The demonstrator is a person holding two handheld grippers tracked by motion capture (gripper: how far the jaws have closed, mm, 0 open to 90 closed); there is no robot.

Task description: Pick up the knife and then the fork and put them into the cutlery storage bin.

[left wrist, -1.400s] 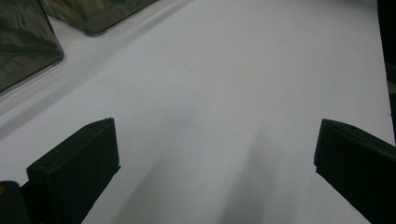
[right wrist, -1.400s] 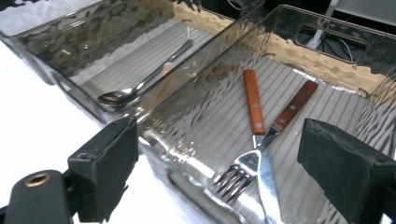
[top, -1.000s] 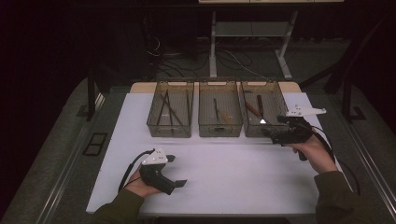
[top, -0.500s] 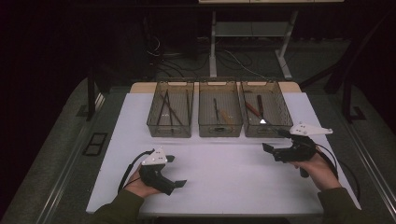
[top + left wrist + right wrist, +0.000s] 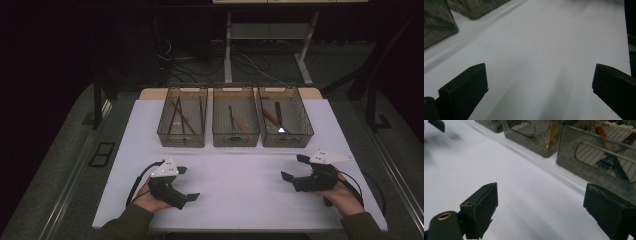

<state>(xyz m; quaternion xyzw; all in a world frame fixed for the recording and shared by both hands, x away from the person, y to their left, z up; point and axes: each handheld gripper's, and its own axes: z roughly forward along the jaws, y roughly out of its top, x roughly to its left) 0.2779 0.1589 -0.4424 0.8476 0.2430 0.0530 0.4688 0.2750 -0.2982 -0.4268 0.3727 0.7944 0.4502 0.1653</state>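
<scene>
Both claws are spread wide with nothing between them. The left claw (image 5: 187, 183) sits low over the white worktop (image 5: 240, 200), and the right claw (image 5: 292, 167) hangs over bare worktop too, pointing left toward the other hand.

The stuff being sorted sits well ahead of both claws in three smoky see-through bins. The right bin (image 5: 305, 125), up ahead of the right claw and nearest to it, holds a brown-handled tool (image 5: 269, 116) and a dark one (image 5: 278, 114) lying beside it. From the right claw's own camera that bin (image 5: 584, 167) is just past the right-hand jaw, with what looks like a fork (image 5: 610, 162) showing through its wall. The middle bin (image 5: 236, 137) has a couple of slim pieces, and the left bin (image 5: 182, 137) holds long thin sticks (image 5: 181, 117), maybe chopsticks.

My guess on handling: these are light, stiff and skinny, likely a bit slick, so they'd roll or pivot if pinched at one end. I'd grab mid-handle, across the narrow width, coming straight down into the bin. The bin walls are tall, so there's not much room to angle in.

No brands, labels or writing that I can read anywhere.
</scene>
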